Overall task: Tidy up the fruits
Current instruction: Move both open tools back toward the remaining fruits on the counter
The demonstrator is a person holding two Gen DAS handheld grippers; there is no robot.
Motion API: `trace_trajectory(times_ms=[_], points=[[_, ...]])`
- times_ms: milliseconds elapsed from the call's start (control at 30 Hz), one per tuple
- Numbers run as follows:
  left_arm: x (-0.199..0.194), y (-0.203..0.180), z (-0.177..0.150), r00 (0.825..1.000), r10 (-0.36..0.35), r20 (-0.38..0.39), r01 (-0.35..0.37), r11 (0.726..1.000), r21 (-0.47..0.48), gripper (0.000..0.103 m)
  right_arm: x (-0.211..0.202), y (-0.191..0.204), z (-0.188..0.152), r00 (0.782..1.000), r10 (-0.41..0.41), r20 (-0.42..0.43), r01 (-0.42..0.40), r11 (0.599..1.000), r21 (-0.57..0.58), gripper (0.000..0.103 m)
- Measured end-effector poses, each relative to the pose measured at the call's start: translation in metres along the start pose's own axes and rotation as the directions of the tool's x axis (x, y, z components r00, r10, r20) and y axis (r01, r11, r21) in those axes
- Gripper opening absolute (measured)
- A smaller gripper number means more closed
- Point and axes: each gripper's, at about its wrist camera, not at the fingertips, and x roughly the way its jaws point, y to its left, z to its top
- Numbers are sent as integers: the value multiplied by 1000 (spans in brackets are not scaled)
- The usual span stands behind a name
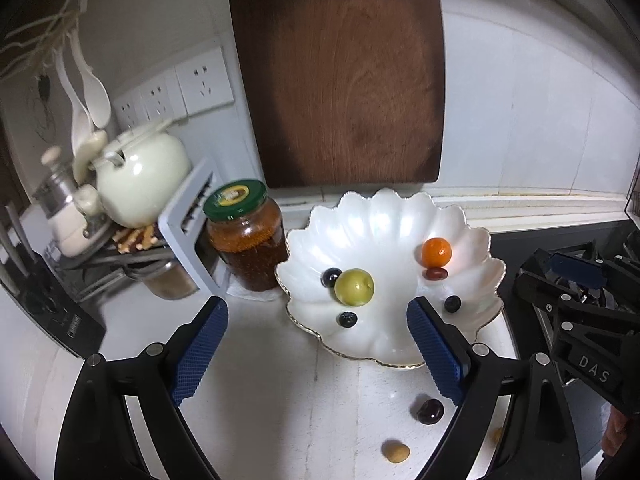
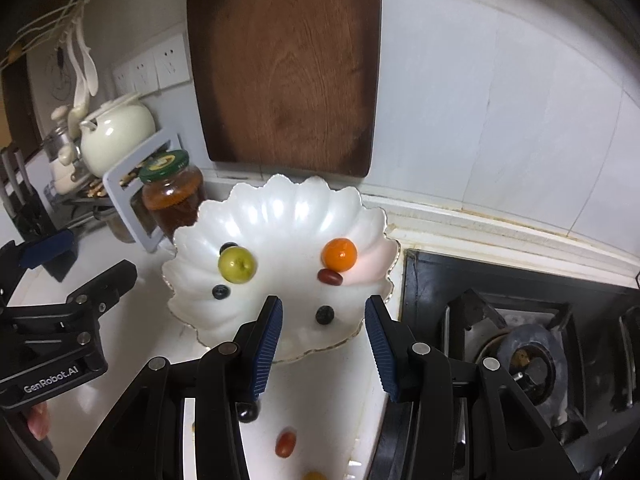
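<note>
A white shell-shaped plate (image 1: pixel 380 216) (image 2: pixel 280 208) sits on the white counter. It holds a green fruit (image 1: pixel 354 286) (image 2: pixel 237 266), an orange fruit (image 1: pixel 436 252) (image 2: pixel 339 255), a dark red oval fruit (image 1: pixel 435 274) (image 2: pixel 330 277) and three blueberries (image 1: pixel 347 319) (image 2: pixel 324 315). Loose on the counter in front lie a dark cherry (image 1: pixel 430 411), a yellowish piece (image 1: pixel 395 451) and a red cherry tomato (image 2: pixel 285 444). My left gripper (image 1: pixel 316 308) hangs open and empty over the plate's near left edge. My right gripper (image 2: pixel 323 302) is open and empty above the plate's front rim.
A green-lidded jar (image 1: pixel 244 236) stands left of the plate, with a cream teapot (image 1: pixel 140 180) and a rack behind it. A wooden cutting board (image 1: pixel 340 72) leans on the wall. A black gas stove (image 2: pixel 520 340) lies to the right.
</note>
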Motion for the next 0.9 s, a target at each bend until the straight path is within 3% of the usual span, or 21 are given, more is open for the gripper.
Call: trace_trajectory(times_ms=[300, 900], points=[[-35, -1, -12, 998, -27, 62, 26, 1000, 14, 93, -34, -1, -15, 998, -1, 65, 1, 1000, 7, 44], [-79, -7, -48, 994, -58, 96, 55, 998, 42, 93, -77, 2, -59, 994, -23, 109, 26, 999, -19, 44]])
